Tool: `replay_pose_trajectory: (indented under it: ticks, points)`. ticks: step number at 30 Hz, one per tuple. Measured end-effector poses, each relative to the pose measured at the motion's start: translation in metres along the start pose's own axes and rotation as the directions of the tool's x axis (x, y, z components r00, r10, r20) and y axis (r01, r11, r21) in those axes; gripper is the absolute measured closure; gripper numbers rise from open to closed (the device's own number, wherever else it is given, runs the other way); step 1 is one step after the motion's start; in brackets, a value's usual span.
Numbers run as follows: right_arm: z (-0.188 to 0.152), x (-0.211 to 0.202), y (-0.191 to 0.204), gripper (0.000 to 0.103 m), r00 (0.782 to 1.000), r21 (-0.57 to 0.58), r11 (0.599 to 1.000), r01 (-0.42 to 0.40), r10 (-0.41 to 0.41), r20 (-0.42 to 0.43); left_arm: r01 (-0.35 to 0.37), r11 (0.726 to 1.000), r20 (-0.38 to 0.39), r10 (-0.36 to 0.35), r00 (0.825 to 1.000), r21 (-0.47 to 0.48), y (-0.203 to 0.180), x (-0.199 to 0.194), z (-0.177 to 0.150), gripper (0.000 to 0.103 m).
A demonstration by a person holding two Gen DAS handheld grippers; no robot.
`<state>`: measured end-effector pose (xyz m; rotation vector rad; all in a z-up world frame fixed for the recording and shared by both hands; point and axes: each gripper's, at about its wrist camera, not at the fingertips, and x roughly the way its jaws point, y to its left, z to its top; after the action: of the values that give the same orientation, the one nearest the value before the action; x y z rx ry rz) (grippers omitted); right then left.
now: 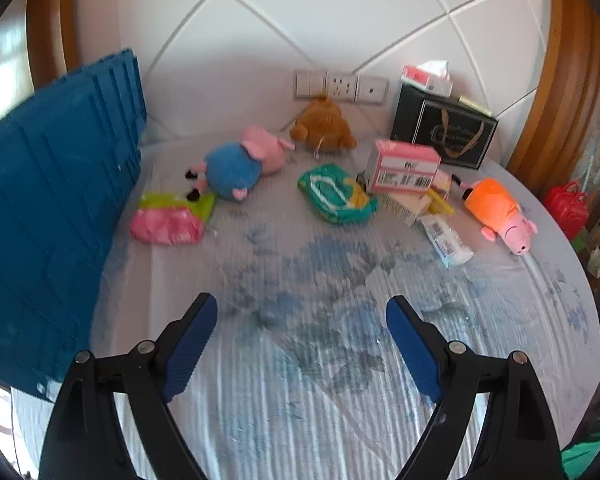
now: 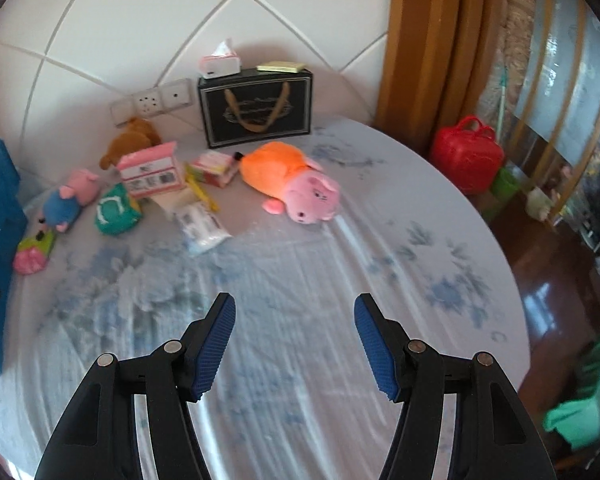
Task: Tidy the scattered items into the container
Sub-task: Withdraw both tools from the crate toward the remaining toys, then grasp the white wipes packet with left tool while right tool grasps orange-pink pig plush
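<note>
While both tongs (image 1: 302, 314) (image 2: 295, 316) gape, bin (image 1: 52, 200) at left edge.

**Background around your work area**

Behind the clutter you have a white padded headboard (image 1: 340, 12) carrying a row of wall sockets (image 1: 340, 86). A black gift bag (image 2: 256, 108) stands against it, with a tissue box (image 2: 220, 65) and a yellow notepad (image 2: 280, 66) on top. Off the bed's right edge you see a red case (image 2: 466, 154) on the wooden floor (image 2: 548, 280).
</note>
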<state>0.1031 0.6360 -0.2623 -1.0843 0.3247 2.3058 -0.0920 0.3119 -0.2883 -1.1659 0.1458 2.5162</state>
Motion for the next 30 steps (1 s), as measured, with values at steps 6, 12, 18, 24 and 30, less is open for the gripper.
replay_pose_trajectory:
  ticks: [6, 12, 18, 24, 30]
  points:
    - [0.018, 0.038, -0.032, 0.041, 0.999, 0.006, 0.999, -0.048, 0.048, -0.021, -0.018, 1.000, -0.023, 0.018, 1.000, -0.008, -0.044, 0.022, 0.008, 0.016]
    - [0.063, 0.109, -0.067, 0.041, 0.987, -0.083, 0.985, -0.154, 0.150, -0.053, -0.073, 0.996, -0.018, 0.072, 0.997, -0.053, -0.131, 0.058, 0.021, 0.016]
    - [0.109, 0.184, -0.092, 0.039, 0.966, -0.180, 0.952, -0.246, 0.225, -0.131, -0.124, 0.987, -0.112, 0.112, 0.987, -0.099, -0.215, 0.120, 0.025, 0.016]
    - [0.128, 0.237, -0.083, 0.035, 0.938, -0.206, 0.923, -0.325, 0.285, -0.198, -0.155, 0.981, -0.154, 0.137, 0.978, -0.112, -0.251, 0.168, 0.037, 0.016]
    - [0.151, 0.268, -0.062, 0.028, 0.932, -0.227, 0.913, -0.340, 0.295, -0.209, -0.163, 0.983, -0.183, 0.145, 0.972, -0.089, -0.266, 0.221, 0.052, 0.016]
